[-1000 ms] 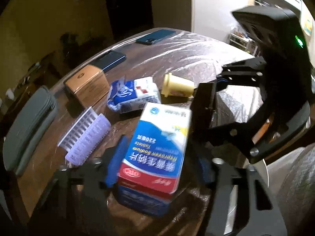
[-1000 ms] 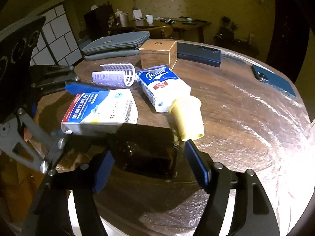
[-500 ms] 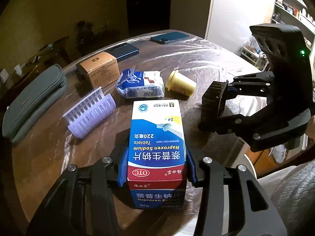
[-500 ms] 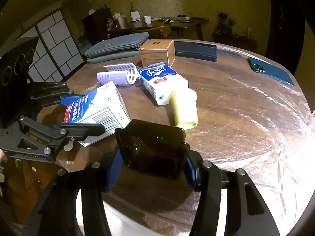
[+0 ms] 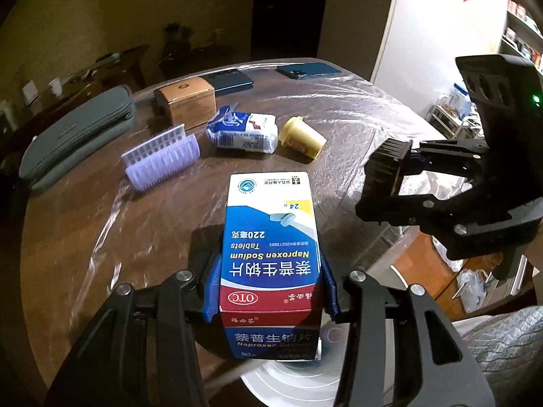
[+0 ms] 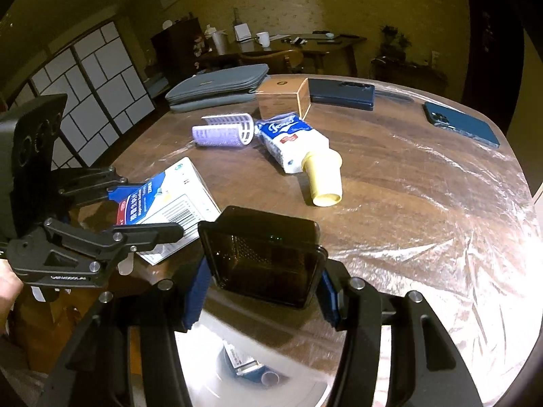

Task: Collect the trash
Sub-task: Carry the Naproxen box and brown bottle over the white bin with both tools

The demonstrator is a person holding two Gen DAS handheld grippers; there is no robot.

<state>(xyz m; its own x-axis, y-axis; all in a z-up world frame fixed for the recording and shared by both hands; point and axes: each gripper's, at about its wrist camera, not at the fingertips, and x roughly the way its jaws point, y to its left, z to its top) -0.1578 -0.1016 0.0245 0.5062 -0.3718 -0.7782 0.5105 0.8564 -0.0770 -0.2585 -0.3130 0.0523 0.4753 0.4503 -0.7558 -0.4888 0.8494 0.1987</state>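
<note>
My left gripper [image 5: 269,291] is shut on a blue, white and red medicine box [image 5: 271,237], held above the table's near edge. From the right wrist view the same gripper [image 6: 152,212] grips the box [image 6: 169,200] at the left. My right gripper [image 6: 261,288] is shut on a dark plastic tray [image 6: 264,257], lifted off the table; it also shows at the right of the left wrist view as the tray [image 5: 387,164]. Below both grippers stands a white bin [image 5: 288,385] [image 6: 305,386] with some packaging inside. A tissue pack [image 6: 292,139], a yellow cup [image 6: 324,179] and a purple hair roller [image 6: 224,130] lie mid-table.
The round wooden table [image 6: 407,203] is covered with clear film. At its far side lie a wooden box [image 6: 283,98], a grey pouch [image 6: 217,84] and two dark phones [image 6: 341,93] [image 6: 461,125]. A person's hand [image 6: 6,291] shows at the left edge.
Both grippers have drawn back toward the table's near edge and risen a little. The right jaws closed on the dark tray and lifted it. The medicine box rolled level in the left gripper.
</note>
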